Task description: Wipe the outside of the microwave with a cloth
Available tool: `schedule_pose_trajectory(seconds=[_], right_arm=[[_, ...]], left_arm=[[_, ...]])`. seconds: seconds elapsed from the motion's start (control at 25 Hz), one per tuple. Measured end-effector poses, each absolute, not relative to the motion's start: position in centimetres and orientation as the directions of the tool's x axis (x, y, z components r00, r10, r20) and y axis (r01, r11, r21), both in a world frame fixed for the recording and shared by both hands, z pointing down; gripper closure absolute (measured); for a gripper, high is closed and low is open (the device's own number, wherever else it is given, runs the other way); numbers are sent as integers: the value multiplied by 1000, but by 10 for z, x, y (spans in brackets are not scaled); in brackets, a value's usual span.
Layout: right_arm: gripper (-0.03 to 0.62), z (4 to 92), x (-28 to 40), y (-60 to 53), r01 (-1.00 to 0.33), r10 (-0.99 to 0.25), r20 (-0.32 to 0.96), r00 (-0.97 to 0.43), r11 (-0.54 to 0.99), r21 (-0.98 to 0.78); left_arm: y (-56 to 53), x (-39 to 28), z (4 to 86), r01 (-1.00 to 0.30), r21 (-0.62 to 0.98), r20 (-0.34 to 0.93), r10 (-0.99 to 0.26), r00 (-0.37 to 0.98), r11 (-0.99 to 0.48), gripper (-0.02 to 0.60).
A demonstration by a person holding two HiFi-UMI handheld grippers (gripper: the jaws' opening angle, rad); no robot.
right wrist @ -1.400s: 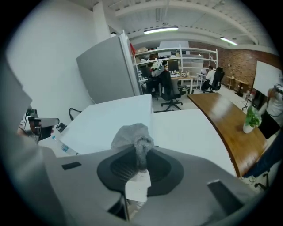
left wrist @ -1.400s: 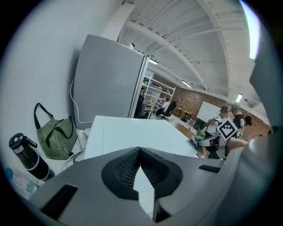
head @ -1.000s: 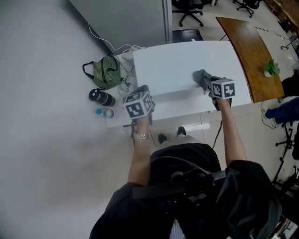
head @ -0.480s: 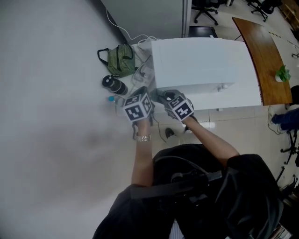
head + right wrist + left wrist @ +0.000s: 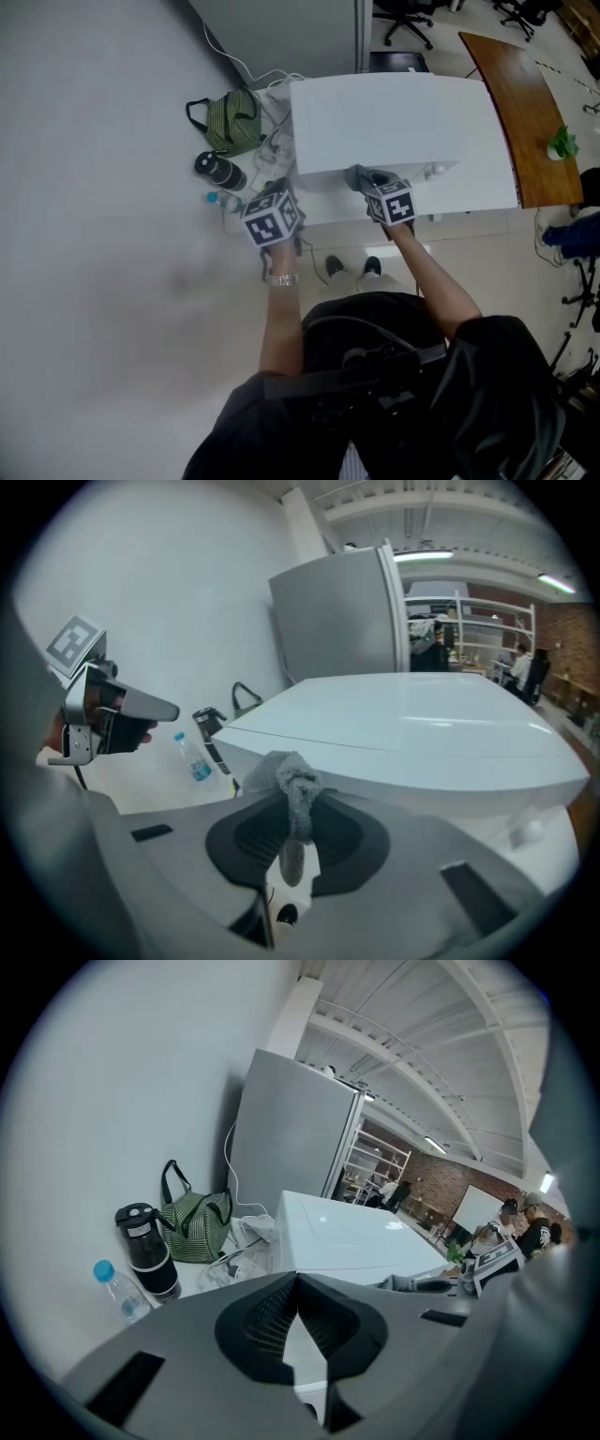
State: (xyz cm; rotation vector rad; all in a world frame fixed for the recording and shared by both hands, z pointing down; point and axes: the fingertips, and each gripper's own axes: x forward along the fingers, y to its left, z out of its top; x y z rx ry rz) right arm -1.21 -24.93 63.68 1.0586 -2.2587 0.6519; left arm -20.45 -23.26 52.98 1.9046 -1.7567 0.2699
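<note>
- Far left, against the wall: a green striped fabric bag [image 5: 225, 127], a black insulated flask [image 5: 217, 172] and a small clear water bottle with a blue cap [image 5: 215, 198]. They stand on the white counter [image 5: 328, 212] beside the appliance and have no part in the wiping.
- The left gripper [image 5: 298, 1288] hangs near the counter's front left corner, apart from the microwave. Its ribbed pads meet at the tips and there is nothing between them.
- The small grey terry cloth [image 5: 289, 775] is bunched into a twisted wad and pinched by its middle in the right gripper [image 5: 292, 841], whose jaws are clamped tight on it. A loose tail droops below the pads.
- The cloth looks soft, light and limp. Held this way, I judge only the puffed end ahead of the jaws will meet the surface, so it needs pressing flat rather than dabbing.
- The white box-shaped microwave [image 5: 394, 122] fills the middle of the counter, and the cloth sits at its upper front edge, left of centre.
- Its smooth, glossy shell looks rigid and probably slippery. It seems heavy enough to stay put under light strokes, though the idle claw could steady a corner.
</note>
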Motion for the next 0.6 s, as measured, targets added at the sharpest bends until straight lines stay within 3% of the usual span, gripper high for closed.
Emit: schedule_pose_trajectory(seconds=[0.32, 0.48, 0.6], right_arm=[[548, 638, 173, -280, -947, -671, 673, -312, 280, -159], [548, 631, 197, -279, -946, -689, 648, -326, 239, -221], [546, 625, 178, -271, -915, -681, 612, -403, 301, -269]], left_arm=[[-237, -131, 538, -969, 219, 513, -831, 215, -116, 588], [-234, -117, 539, -970, 213, 520, -827, 214, -117, 588], [-230, -118, 540, -973, 214, 523, -831, 189, -87, 588]])
